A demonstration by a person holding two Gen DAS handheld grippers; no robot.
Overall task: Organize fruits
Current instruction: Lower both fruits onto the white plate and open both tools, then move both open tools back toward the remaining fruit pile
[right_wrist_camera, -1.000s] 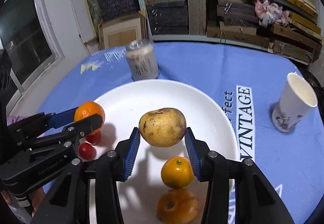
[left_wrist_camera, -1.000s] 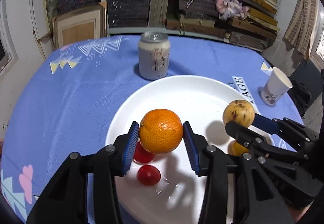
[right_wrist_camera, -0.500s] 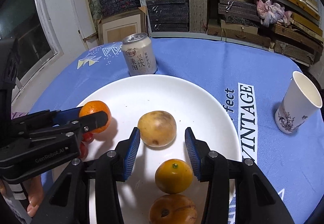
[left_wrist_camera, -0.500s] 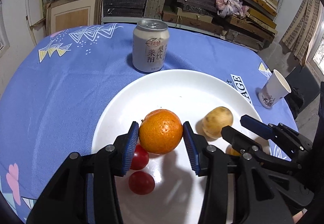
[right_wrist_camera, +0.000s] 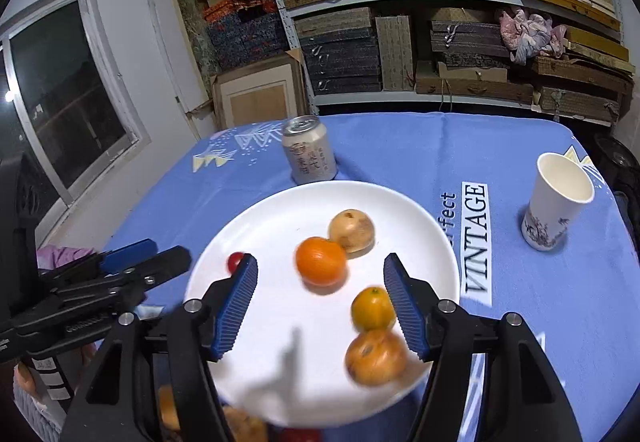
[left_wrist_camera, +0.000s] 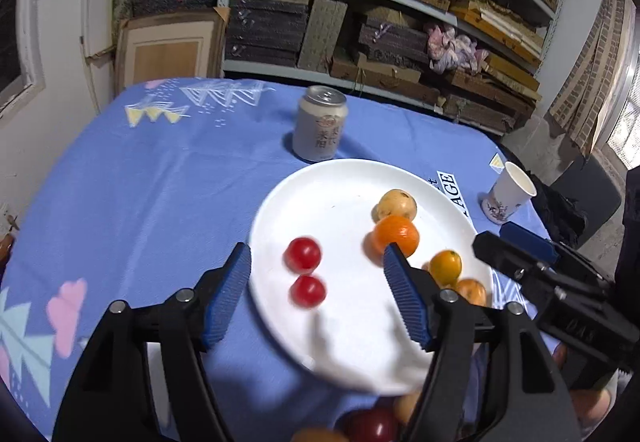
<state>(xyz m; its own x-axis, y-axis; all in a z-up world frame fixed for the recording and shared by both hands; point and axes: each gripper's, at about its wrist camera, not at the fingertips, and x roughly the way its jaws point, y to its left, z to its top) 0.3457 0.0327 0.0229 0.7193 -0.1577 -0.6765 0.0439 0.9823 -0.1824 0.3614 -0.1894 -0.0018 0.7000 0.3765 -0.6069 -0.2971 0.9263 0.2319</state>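
Note:
A white plate (left_wrist_camera: 332,202) (right_wrist_camera: 280,226) sits on the blue cloth. On it an orange (left_wrist_camera: 396,236) (right_wrist_camera: 321,261) lies against a pale yellow fruit (left_wrist_camera: 397,204) (right_wrist_camera: 352,230). Two red tomatoes (left_wrist_camera: 303,254) lie to the left. A small orange (left_wrist_camera: 445,267) (right_wrist_camera: 373,308) and a brownish orange fruit (right_wrist_camera: 376,360) lie to the right. My left gripper (left_wrist_camera: 316,258) (right_wrist_camera: 166,252) hangs above the plate's near left side, its jaws opening and holding nothing. My right gripper (right_wrist_camera: 320,266) (left_wrist_camera: 494,238) hangs over the near right side, its jaws opening too, also holding nothing.
A drink can (left_wrist_camera: 320,129) (right_wrist_camera: 308,150) stands just behind the plate. A paper cup (left_wrist_camera: 508,192) (right_wrist_camera: 558,202) stands at the right. More fruit (left_wrist_camera: 372,422) (right_wrist_camera: 244,426) lies below the plate's near rim. Stacked shelves fill the back wall.
Both grippers let go. The orange and the pale yellow fruit now lie side by side on the plate. Both grippers have drawn back and up with wider jaws.

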